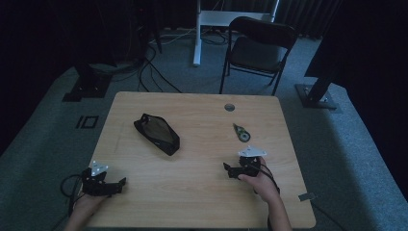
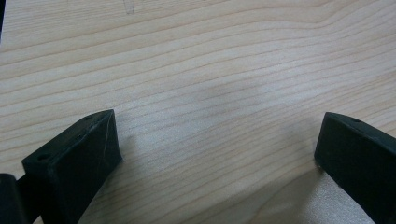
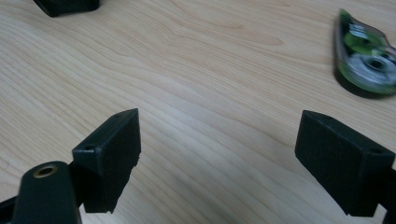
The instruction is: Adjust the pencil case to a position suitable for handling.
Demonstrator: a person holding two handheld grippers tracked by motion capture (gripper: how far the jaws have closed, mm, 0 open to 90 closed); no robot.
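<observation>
As seen from above, left to right: left gripper [image 1: 118, 184] held low over the near-left corner of the worktop [image 1: 202, 192], fingers [image 2: 79, 154] spread wide with nothing but bare wood grain between them. Probably parked there to leave the middle free, well apart from every object.

Farther in and left of centre: black pouch [image 1: 157, 134], lying flat and slantwise, one end toward the far left, the other toward the middle. Sole container on the worktop; contents not discernible, and opening too dim to call zipped or unzipped. Likely set within reach of either hand as the place for small items.

Right of centre: tape [image 1: 242, 132], a small green-and-clear dispenser lying flat on its side, apart from the pouch and just beyond the right gripper [image 1: 231, 171]. Placed at the upper right of the right gripper view, beyond and to one side of the fingers rather than between them. Judged to be the thing to pick up, being nearest a gripper.

Near right: right gripper again, close to the surface, fingers fully parted and empty, aimed across the worktop toward the pouch, with a corner of it at the top left of the right gripper view. Open stance suited to an approach; a turn toward the tape needed before any closing.

Beyond the worktop: folding chair [image 1: 260, 45], unoccupied.
</observation>
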